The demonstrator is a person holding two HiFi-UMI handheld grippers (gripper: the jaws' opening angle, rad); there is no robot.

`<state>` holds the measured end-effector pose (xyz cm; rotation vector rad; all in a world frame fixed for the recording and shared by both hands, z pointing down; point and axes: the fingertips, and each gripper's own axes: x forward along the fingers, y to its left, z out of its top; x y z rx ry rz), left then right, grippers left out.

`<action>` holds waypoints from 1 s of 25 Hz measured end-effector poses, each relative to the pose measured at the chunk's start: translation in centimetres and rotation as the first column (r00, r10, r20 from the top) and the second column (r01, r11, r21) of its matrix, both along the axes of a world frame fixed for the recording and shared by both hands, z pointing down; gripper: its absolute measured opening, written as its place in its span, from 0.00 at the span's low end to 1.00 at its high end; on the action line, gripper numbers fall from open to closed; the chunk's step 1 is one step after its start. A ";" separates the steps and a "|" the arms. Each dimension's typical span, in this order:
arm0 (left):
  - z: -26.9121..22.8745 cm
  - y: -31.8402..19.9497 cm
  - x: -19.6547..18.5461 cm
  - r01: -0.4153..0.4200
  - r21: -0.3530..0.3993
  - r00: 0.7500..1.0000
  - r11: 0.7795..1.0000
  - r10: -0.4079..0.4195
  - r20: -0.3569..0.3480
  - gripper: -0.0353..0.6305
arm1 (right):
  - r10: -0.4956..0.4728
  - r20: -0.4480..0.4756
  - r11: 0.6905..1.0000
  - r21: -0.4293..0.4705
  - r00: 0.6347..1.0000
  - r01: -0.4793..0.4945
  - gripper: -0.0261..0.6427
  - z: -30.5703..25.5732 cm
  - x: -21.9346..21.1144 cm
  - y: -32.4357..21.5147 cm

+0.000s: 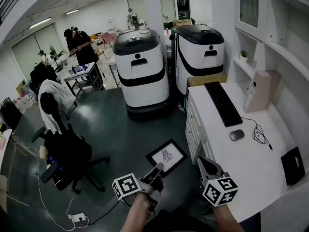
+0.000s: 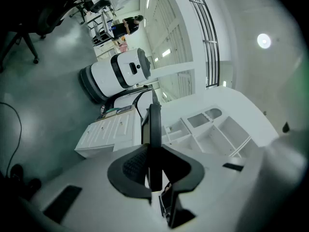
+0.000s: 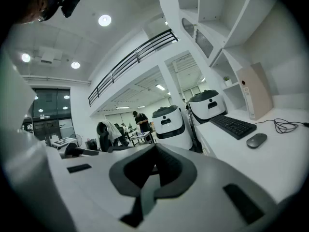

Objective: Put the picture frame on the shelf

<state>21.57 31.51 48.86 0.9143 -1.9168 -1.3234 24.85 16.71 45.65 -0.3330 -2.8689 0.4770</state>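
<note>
no word, brand, number or sign can be read in any view. the cube on the left gripper and the cube on the right gripper bear only black-and-white square markers. the picture frame shows a dark line drawing without legible lettering.

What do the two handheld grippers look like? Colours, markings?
Both match. The left gripper and right gripper each carry a white cube printed with black square markers. Their claws are grey with dark ribbed pads, set in a white housing with black rectangular slots.
</note>
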 end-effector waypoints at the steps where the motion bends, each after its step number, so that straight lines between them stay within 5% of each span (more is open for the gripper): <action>1: 0.0 -0.1 -0.1 0.002 0.001 1.000 1.000 -0.002 0.000 0.15 | 0.001 0.002 1.000 -0.006 1.000 -0.001 0.04 0.0 0.0 -0.2; 14: -0.2 -1.2 -0.8 0.016 -0.004 1.000 1.000 -0.016 0.015 0.15 | -0.017 0.024 1.000 -0.021 1.000 0.018 0.04 0.1 -0.5 -1.3; 25: 0.5 -2.1 -6.9 0.012 -0.009 1.000 1.000 -0.012 0.004 0.15 | -0.004 0.022 0.999 -0.044 1.000 0.005 0.04 0.6 -5.7 -2.4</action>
